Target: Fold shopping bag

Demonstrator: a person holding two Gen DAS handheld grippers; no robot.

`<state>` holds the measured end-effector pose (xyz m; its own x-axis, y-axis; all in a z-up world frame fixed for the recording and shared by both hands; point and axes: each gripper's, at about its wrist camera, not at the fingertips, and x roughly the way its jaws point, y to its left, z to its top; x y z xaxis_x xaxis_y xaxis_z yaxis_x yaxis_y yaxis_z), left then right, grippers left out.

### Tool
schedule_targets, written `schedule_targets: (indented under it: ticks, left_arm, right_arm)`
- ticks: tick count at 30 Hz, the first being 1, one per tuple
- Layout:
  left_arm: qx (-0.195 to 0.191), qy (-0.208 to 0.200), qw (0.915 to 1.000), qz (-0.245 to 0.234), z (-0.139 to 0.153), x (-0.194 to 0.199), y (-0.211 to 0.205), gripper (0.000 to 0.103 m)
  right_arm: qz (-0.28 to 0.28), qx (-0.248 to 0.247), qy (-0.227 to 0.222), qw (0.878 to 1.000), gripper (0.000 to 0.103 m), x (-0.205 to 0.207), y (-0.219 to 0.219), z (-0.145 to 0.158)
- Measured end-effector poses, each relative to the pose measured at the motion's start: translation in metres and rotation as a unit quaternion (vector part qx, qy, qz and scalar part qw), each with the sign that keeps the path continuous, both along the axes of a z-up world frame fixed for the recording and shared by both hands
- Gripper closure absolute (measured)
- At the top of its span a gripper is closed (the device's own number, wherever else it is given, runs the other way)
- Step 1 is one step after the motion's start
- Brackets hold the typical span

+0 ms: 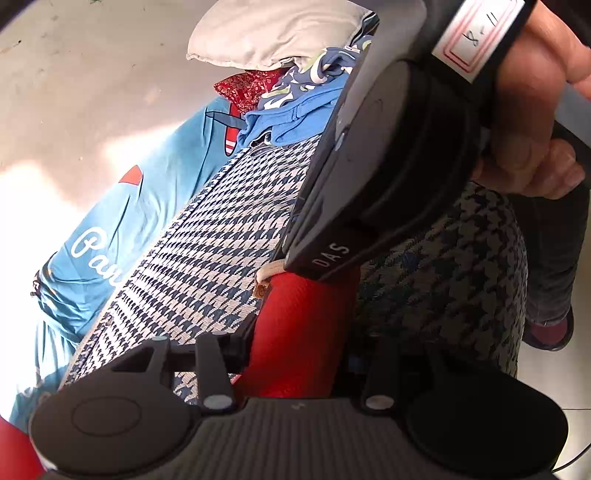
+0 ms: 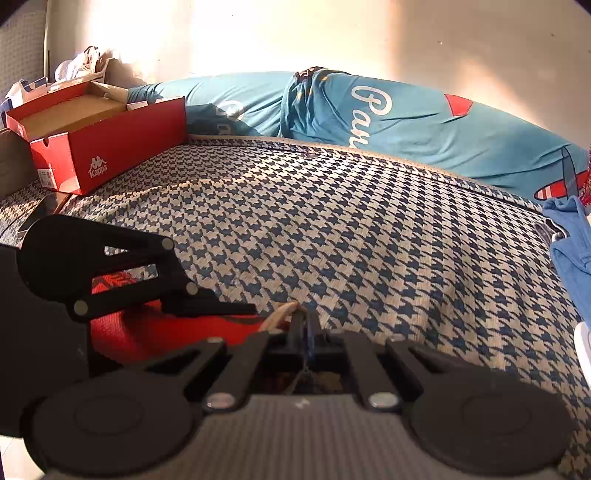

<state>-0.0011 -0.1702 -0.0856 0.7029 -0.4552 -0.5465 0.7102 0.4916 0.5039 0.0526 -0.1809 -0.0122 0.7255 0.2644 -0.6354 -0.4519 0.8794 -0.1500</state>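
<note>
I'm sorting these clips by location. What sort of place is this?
Most likely a bedroom at home: a bed with a houndstooth cover, a pillow beside piled clothes, and an open shoe box resting on the cover.

open houndstooth cover (image 2: 351, 229) ahead; red shoebox (image 2: 107, 147) blocks far left.

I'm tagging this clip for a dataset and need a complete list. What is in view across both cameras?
shopping bag: one, red, on the houndstooth surface, with a beige cord handle
houndstooth cover: one, blue and white, underneath
shoebox: one, red, open, far left
teal fabric: white lettering, along the wall
pillow: one, pale, far end
blue clothes: heap beside the pillow
left gripper: on the bag
right gripper: shut at the cord
hand: holding the right gripper
</note>
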Motion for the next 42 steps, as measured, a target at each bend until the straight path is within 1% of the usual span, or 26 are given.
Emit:
schedule_targets:
  ticks: [5, 11, 13, 18, 20, 22, 25, 26, 27, 28, 29, 31, 32, 33, 35, 37, 38, 42]
  left_arm:
    - [-0.003, 0.001, 1.0000, -0.003, -0.003, 0.000, -0.006, 0.062]
    - [-0.004, 0.002, 1.0000, -0.003, -0.007, 0.001, -0.014, 0.062]
    - [-0.004, 0.003, 1.0000, -0.003, -0.008, 0.001, -0.017, 0.062]
    - [-0.002, 0.003, 1.0000, -0.003, -0.012, 0.000, -0.026, 0.062]
    - [0.000, 0.000, 1.0000, -0.004, -0.016, -0.009, 0.011, 0.062]
    - [-0.001, 0.001, 1.0000, -0.004, -0.018, -0.010, 0.009, 0.062]
    - [-0.007, 0.008, 0.9999, -0.001, -0.020, -0.008, 0.007, 0.062]
    - [-0.007, 0.008, 0.9999, -0.001, -0.016, -0.001, 0.012, 0.062]
    - [-0.007, 0.008, 0.9999, -0.002, 0.001, 0.008, 0.019, 0.062]
    - [-0.008, 0.008, 0.9999, -0.002, 0.026, 0.015, 0.025, 0.062]
    - [-0.009, 0.008, 0.9999, -0.003, 0.036, 0.024, 0.030, 0.062]
    - [-0.008, 0.007, 0.9999, -0.005, 0.030, 0.044, 0.037, 0.062]
    - [-0.008, 0.006, 0.9999, -0.006, 0.036, 0.046, 0.047, 0.062]
    - [-0.006, 0.004, 0.9999, -0.008, 0.042, 0.042, 0.051, 0.061]
    - [-0.006, 0.001, 0.9999, -0.013, 0.033, 0.021, 0.056, 0.061]
    - [-0.009, 0.000, 0.9997, -0.021, 0.032, 0.000, 0.071, 0.060]
    - [-0.010, -0.003, 0.9996, -0.026, 0.032, -0.004, 0.074, 0.060]
    - [-0.017, -0.013, 0.9988, -0.045, 0.033, -0.001, 0.072, 0.058]
  right_arm:
    - [0.004, -0.010, -0.025, 1.000, 0.098, -0.007, 0.001, 0.005]
    - [0.009, -0.004, -0.033, 0.999, 0.097, -0.009, 0.000, 0.009]
    - [0.015, -0.018, -0.040, 0.999, 0.097, -0.012, 0.003, 0.008]
    - [0.018, -0.017, -0.033, 0.999, 0.097, -0.008, 0.005, 0.004]
    - [0.021, -0.015, -0.028, 0.999, 0.098, -0.005, 0.005, 0.002]
    - [0.027, -0.024, -0.031, 0.999, 0.100, -0.006, 0.007, 0.000]
    - [0.039, -0.047, -0.044, 0.997, 0.100, -0.009, 0.012, -0.004]
    - [0.041, -0.051, -0.045, 0.997, 0.100, -0.010, 0.013, -0.004]
    - [0.042, -0.055, -0.048, 0.996, 0.100, -0.010, 0.013, -0.004]
    - [0.045, -0.060, -0.052, 0.996, 0.100, -0.011, 0.014, -0.004]
    - [0.047, -0.065, -0.056, 0.995, 0.100, -0.012, 0.015, -0.005]
    - [0.051, -0.079, -0.068, 0.993, 0.100, -0.015, 0.018, -0.006]
    - [0.052, -0.082, -0.073, 0.993, 0.100, -0.016, 0.019, -0.005]
    - [0.052, -0.083, -0.076, 0.992, 0.100, -0.017, 0.019, -0.005]
    - [0.043, -0.074, -0.066, 0.994, 0.100, -0.013, 0.016, -0.005]
    - [0.033, -0.061, -0.055, 0.996, 0.100, -0.008, 0.013, -0.004]
    - [0.030, -0.056, -0.051, 0.997, 0.100, -0.006, 0.011, -0.003]
    - [0.025, -0.055, -0.043, 0.997, 0.100, 0.001, 0.010, -0.003]
